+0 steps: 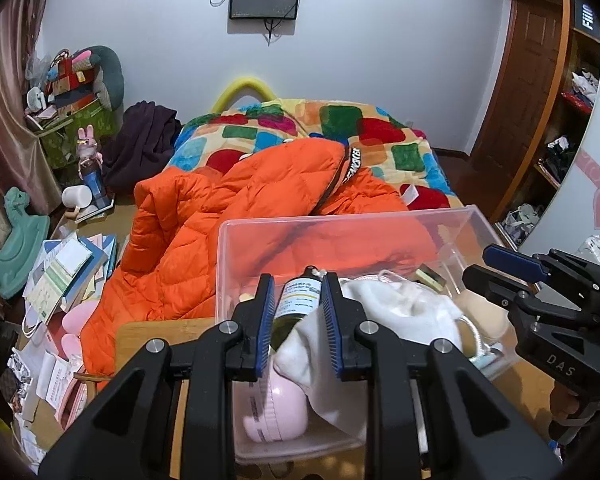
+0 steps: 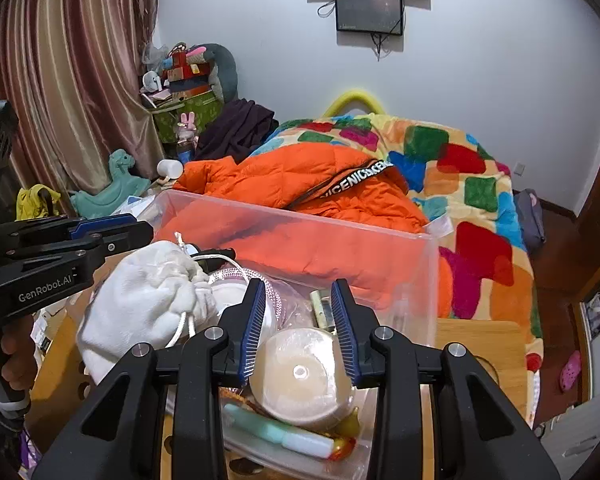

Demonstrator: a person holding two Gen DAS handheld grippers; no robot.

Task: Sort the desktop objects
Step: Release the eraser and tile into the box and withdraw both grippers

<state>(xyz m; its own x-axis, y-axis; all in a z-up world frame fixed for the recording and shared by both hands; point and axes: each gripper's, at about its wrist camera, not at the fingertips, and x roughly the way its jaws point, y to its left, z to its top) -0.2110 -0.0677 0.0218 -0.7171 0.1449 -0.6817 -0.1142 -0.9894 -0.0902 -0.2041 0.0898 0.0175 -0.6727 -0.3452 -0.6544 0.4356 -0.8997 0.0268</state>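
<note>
The left gripper (image 1: 296, 320) is clamped on a dark labelled bottle (image 1: 296, 300) and white cloth (image 1: 400, 304) over the clear bin (image 1: 340, 224) on the tabletop (image 1: 160, 330). The right gripper (image 2: 300, 322) pinches a cream round container (image 2: 300, 372) inside it.

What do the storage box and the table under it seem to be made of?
The storage box looks like clear, slightly frosted plastic: the orange jacket shows through its wall. The table looks like light, smooth wood or bamboo, with faint grain.
</note>
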